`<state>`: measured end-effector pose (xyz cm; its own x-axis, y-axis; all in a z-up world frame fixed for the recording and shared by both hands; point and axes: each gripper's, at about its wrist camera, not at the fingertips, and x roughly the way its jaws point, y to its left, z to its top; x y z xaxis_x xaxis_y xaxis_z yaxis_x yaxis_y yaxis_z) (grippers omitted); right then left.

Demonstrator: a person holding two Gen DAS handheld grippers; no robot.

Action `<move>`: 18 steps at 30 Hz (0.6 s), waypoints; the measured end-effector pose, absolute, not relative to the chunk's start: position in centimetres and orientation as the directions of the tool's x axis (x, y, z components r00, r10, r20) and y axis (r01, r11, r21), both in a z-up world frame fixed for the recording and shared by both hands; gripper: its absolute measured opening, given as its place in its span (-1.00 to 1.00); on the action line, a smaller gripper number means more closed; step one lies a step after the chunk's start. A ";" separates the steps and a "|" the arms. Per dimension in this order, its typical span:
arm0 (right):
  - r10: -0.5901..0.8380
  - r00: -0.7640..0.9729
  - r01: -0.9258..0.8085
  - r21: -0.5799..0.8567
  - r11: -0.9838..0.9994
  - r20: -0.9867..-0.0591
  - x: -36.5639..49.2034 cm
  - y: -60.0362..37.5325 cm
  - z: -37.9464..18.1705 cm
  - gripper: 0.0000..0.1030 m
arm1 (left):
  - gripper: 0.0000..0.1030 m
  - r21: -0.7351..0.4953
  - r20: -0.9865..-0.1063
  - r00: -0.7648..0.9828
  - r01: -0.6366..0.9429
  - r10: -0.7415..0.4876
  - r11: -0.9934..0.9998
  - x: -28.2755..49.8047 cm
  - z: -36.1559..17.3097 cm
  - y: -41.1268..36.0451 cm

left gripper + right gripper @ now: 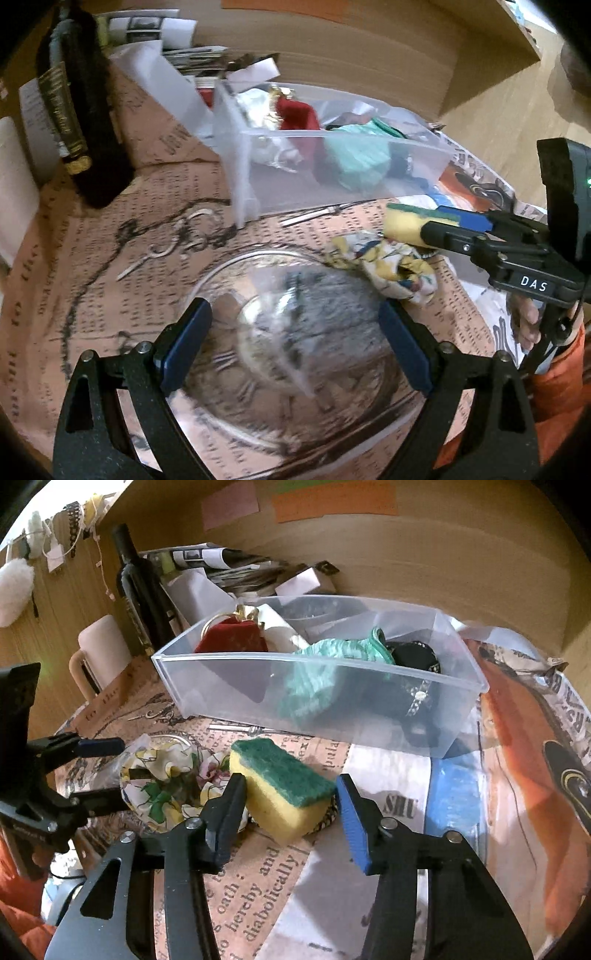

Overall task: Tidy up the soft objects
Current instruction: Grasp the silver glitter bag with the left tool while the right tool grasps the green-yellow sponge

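A yellow sponge with a green scrub top (282, 786) lies on the printed paper table cover; it also shows in the left wrist view (410, 221). My right gripper (291, 805) is open around the sponge, one finger on each side, with a gap at the blue pad. A floral fabric scrunchie (166, 779) lies left of the sponge, also in the left wrist view (388, 266). My left gripper (295, 347) is open over a clear glass bowl (288, 354). A clear plastic bin (317, 694) holds a red pouch (231, 640), teal cloth (332, 661) and a black item (413, 657).
A dark bottle (138, 587) and a white mug (98, 646) stand at the left behind the bin. Stacked papers (229, 568) lie at the back by the wooden wall. A metal corkscrew (173, 240) lies on the table cover left of the bowl.
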<state>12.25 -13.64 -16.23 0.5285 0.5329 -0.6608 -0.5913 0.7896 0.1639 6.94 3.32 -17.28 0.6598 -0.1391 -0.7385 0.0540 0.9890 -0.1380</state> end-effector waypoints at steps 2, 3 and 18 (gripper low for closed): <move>0.536 0.537 -0.586 0.169 0.793 -0.651 12.1 -13.9 -16.1 -0.19 | 0.77 -0.132 -0.734 0.664 0.065 -0.142 0.989 7.3 -17.6 2.6; 0.534 0.545 -0.582 0.167 0.796 -0.647 12.0 -14.1 -16.1 -0.20 | 0.64 -0.134 -0.732 0.665 0.068 -0.145 0.989 7.4 -17.7 2.5; 0.462 0.635 -0.535 0.079 0.841 -0.619 11.5 -15.6 -15.3 -0.26 | -0.36 -0.098 -0.696 0.714 0.005 -0.072 0.995 7.6 -15.9 4.7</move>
